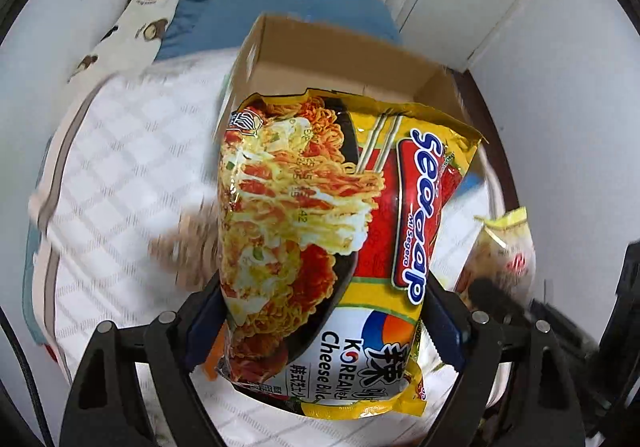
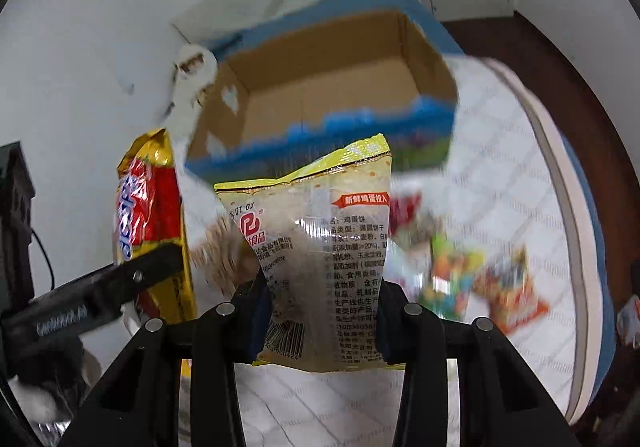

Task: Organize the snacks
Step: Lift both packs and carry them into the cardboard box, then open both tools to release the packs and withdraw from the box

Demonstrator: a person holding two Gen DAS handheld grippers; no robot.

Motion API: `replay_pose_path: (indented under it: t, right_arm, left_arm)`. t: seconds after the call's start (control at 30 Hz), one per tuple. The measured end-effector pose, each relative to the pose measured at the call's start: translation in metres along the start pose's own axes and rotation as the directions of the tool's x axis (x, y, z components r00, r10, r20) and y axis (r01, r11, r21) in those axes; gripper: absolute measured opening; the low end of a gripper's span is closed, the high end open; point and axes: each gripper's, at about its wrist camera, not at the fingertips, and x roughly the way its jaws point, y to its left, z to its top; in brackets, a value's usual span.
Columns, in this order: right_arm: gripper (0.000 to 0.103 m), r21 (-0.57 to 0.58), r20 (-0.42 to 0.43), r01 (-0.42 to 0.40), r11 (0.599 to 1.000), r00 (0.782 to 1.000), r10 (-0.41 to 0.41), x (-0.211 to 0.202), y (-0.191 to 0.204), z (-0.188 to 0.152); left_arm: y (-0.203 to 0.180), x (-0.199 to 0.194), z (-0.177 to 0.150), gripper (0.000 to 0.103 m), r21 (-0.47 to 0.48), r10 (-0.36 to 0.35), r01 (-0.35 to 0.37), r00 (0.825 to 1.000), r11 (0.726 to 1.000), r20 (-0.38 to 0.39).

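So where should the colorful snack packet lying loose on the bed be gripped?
Judging from the blurred right wrist view, the colorful snack packet lies flat on the quilt, so coming from above and pinching a crimped end edge looks best; its flat face offers the fingers nothing.

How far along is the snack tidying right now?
Nothing shows inside the cardboard box yet. In hand: left tongs grip the noodle packet, right tongs grip the egg biscuit bag. Left: several snack packets on the bed.

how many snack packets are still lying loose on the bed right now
About 3, all blurred: a red one, a multicoloured one and an orange one on the white quilt, right of the held packets. Others may be hidden.
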Motion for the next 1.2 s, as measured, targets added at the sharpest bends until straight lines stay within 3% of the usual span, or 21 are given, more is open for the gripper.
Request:
replay_pose_path:
  t: [0.23,0.33,0.47,0.67,0.93,0.97,1.03,1.07,1.2]
  right_arm:
    - [0.044,-0.013,0.02,-0.009,1.0,1.0,0.009,0.043,-0.009,0.128]
    - [0.044,-0.005,-0.017,-0.002,1.0,1.0,0.002,0.085,-0.02,0.176]
    - [0.044,0.012,-0.079,0.004,1.0,0.997,-0.003,0.139,-0.032,0.215]
    - [0.044,0.0,-0.149,0.023,1.0,0.989,-0.023,0.212,-0.045,0.251]
    - [0.048,-0.044,-0.233,0.012,0.999,0.972,-0.022,0.276,-0.052,0.266]
    - [0.052,-0.05,-0.25,0.006,0.999,0.968,-0.018,0.282,-0.051,0.266]
    - [0.089,-0.067,-0.29,0.011,0.998,0.956,-0.03,0.294,-0.05,0.265]
    - [0.092,-0.072,-0.294,0.008,0.997,0.955,-0.029,0.297,-0.05,0.266]
    - [0.092,-0.093,-0.291,0.027,0.995,0.955,-0.053,0.301,-0.05,0.265]
  left_arm:
    - [-0.019,0.056,0.12,0.087,-0.058,0.007,-0.009,0.999,0.998,-0.041]
    - [-0.022,0.1,0.172,0.087,-0.063,0.04,-0.046,0.995,0.997,-0.096]
    - [-0.016,0.156,0.212,0.087,-0.068,0.059,-0.072,0.983,0.995,-0.175]
    - [-0.009,0.207,0.23,0.087,-0.095,0.061,-0.09,0.961,0.991,-0.271]
    - [-0.006,0.235,0.234,0.087,-0.104,0.066,-0.103,0.948,0.989,-0.312]
    - [-0.005,0.238,0.234,0.088,-0.092,0.077,-0.111,0.946,0.99,-0.315]
    - [-0.005,0.24,0.233,0.093,-0.076,0.091,-0.12,0.946,0.99,-0.311]
    - [-0.005,0.241,0.231,0.098,-0.07,0.095,-0.122,0.946,0.99,-0.309]
    - [-0.007,0.232,0.227,0.099,-0.054,0.117,-0.137,0.951,0.989,-0.285]
